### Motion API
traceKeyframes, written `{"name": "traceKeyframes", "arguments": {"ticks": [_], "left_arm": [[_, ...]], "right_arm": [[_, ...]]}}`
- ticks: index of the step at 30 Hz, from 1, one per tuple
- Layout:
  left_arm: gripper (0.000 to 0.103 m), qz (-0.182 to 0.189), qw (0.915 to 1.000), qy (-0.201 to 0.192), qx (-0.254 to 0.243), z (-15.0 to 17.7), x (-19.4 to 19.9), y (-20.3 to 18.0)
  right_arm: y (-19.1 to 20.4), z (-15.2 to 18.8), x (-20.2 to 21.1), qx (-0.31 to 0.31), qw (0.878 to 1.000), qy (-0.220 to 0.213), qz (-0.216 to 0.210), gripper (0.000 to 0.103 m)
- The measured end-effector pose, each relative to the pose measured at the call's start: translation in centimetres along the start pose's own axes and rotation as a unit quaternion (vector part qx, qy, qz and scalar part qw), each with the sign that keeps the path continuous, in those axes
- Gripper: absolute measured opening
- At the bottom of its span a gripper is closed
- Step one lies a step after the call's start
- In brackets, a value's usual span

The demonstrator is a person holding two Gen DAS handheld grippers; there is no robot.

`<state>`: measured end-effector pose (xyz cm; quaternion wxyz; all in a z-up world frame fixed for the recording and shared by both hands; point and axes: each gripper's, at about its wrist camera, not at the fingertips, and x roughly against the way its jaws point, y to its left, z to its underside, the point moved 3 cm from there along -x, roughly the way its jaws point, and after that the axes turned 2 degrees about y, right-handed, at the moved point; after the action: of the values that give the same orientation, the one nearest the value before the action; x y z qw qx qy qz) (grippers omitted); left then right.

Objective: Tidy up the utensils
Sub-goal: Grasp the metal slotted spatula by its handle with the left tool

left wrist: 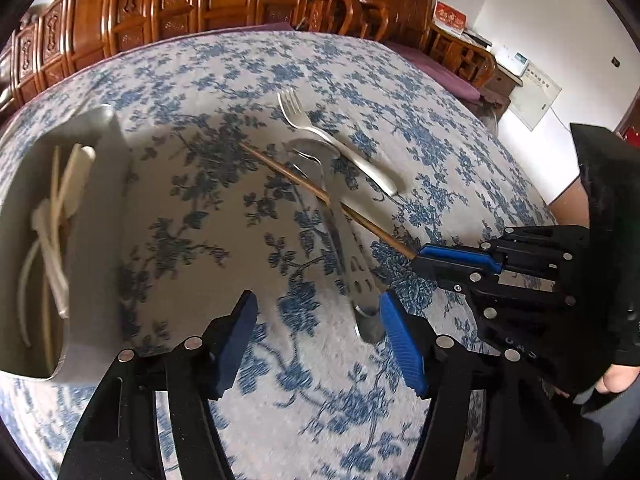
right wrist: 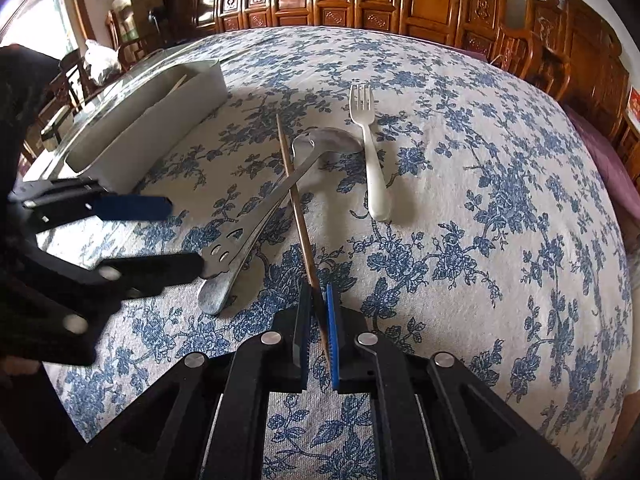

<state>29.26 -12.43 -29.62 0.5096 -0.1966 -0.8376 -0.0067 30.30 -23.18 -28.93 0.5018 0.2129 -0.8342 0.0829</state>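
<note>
One fork [right wrist: 370, 152], one ladle [right wrist: 280, 196], one chopstick [right wrist: 296, 200], one box [right wrist: 152, 120] at ten o'clock, two grippers.

Blue-floral white tablecloth [right wrist: 460, 208], silver fork [right wrist: 370, 152], brown chopstick [right wrist: 294, 192]

right tongs [right wrist: 318, 320] tight on chopstick [right wrist: 294, 196] across ladle [right wrist: 276, 200], beside fork [right wrist: 370, 148]

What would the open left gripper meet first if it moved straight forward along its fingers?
Probably the handle end of the slotted metal spoon, which lies just ahead of the left gripper, close to its right finger. Depth is unclear, so it could pass just above.
</note>
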Motion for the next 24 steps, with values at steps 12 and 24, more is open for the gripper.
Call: {"name": "traceKeyframes", "arguments": {"ticks": [12, 24], "left_arm": [[0.021, 0.002, 1.0, 0.003, -0.001, -1.3, -1.7, -0.4], [0.018, 0.018, 0.9997, -0.002, 0.015, -1.5, -0.4, 0.6]], "right_arm": [[0.0, -0.6, 1.0, -0.009, 0.999, -0.033, -0.028, 0.008], [0.6, -0.3, -0.3, 0.009, 1.0, -0.007, -0.015, 0.008]]}}
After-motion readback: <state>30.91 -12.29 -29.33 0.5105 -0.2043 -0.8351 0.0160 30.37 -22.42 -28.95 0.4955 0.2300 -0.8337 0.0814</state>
